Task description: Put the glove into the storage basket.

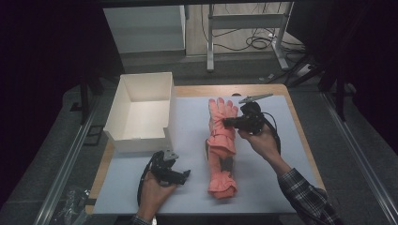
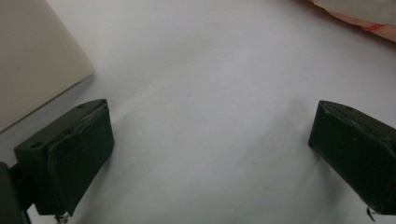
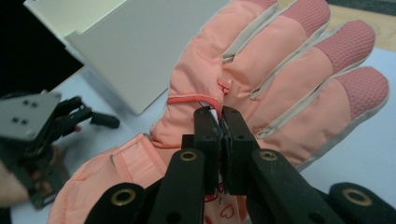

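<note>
Right tongs (image 3: 219, 122): I clamp the pink glove (image 3: 280, 79) by its tag — for lifting.
Left tongs (image 2: 210, 154): apart, idle on worktop (image 2: 201, 70).
Box (image 1: 141, 110): beside the left tongs — the likely destination.

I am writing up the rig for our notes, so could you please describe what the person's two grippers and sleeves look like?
Both are black handheld tools. The left gripper ends in two blocky black jaws; seen from above, it carries a grey three-cornered plate and a black cable. The right gripper has narrow black jaws on linkage arms with brass-coloured pivot rings, a grey plate and a black cable looping behind. The right forearm wears a dark plaid sleeve.
</note>
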A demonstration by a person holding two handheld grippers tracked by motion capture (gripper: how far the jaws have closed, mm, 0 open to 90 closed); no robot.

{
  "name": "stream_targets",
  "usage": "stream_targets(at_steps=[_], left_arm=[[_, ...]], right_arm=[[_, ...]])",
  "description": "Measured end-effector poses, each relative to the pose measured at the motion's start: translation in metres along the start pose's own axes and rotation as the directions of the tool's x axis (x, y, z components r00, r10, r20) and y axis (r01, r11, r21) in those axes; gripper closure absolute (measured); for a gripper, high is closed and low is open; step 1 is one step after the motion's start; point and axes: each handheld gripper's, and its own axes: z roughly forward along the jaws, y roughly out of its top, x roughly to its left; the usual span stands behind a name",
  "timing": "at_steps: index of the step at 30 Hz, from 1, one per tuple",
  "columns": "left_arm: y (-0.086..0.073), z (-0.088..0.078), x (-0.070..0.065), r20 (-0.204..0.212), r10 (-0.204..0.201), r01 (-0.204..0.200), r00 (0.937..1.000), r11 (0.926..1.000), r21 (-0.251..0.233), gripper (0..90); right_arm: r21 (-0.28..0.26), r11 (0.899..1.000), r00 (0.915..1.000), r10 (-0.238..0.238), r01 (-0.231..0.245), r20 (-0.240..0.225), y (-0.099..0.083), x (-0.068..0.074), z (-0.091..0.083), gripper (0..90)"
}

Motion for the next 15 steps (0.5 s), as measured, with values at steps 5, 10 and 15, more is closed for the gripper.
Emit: stream_targets(at_steps=[5,10,15], left_arm=[[0.0,0.0,0.0,-0.001,-0.001,0.001,1.0,1.0,-0.001,0.1],[0.0,0.0,0.0,-0.001,-0.003,0.003,1.0,1.0,-0.001,0.1],[0.0,0.0,0.0,0.003,-0.005,0.005,1.0,1.0,0.001,0.1]], right_arm=[[0.011,1.0,0.9998,-0.004,0.004,-0.02,-0.013,0.012,-0.01,85.7],[0.016,1.0,0.9994,-0.014,0.014,-0.032,-0.024,0.023,-0.018,85.6],[0.032,0.999,0.9986,-0.025,0.026,-0.046,-0.043,0.04,-0.024,85.5]])
